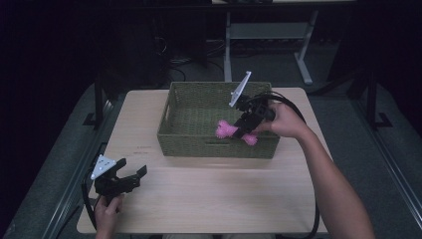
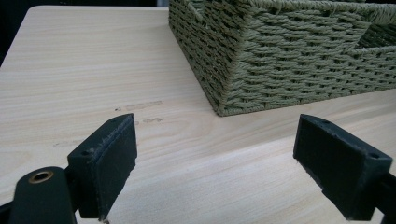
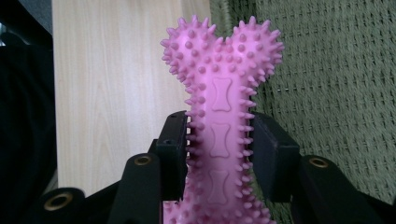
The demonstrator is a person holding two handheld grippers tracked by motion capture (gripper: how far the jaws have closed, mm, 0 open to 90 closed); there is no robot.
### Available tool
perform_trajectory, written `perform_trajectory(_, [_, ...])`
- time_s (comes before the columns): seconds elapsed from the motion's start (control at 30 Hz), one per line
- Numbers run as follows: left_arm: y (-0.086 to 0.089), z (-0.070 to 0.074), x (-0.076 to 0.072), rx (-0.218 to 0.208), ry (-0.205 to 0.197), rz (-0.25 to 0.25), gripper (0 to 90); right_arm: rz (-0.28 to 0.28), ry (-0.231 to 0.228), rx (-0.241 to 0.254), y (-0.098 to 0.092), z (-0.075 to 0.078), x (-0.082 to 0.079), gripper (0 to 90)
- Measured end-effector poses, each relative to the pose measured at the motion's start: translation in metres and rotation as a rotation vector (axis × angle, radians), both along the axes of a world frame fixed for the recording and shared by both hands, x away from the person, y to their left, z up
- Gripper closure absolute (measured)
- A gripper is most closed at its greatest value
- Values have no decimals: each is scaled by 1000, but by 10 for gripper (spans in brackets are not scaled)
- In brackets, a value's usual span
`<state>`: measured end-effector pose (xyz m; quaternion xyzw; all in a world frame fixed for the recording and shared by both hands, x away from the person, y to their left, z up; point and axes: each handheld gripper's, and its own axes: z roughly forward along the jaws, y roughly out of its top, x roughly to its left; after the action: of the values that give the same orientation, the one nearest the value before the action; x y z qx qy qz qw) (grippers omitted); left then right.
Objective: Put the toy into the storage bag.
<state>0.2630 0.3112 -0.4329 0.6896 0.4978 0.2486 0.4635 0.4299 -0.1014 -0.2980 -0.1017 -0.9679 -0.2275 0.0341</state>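
The room is dark, with grey carpet around the counter (image 1: 199,199) and the pale metal legs of another table (image 1: 303,64) on the floor at 12 o'clock beyond it. The counter is a rectangle of light wood grain with rounded corners, bare over most of its near half; in the left claw view a few faint scuff marks show on the wood just ahead of the pads. On its far half stands a green woven basket (image 1: 174,134), rectangular, with slot handles in its walls, its near wall roughly at the counter's middle. A person's right forearm comes in from 5 o'clock and reaches to the basket's right end, where the right claw (image 1: 242,128) is clamped on a pink spiky bone (image 1: 226,130). The bone hangs over the basket's near right part, above the inside; whether it touches the weave I cannot tell. In the right claw view the pads press its shaft from both sides, with one knobbed end sticking up past them. The left claw (image 1: 133,175) sits at 7 o'clock near the counter's front left corner, held low over the wood, its jaws wide apart with nothing between them, pointing toward the basket's near left corner.
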Motion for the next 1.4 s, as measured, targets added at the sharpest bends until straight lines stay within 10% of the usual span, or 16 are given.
perform_trajectory(1.4, [0,0,0,0,-2,3,130,-96,53,-33,-2,-26,61,580])
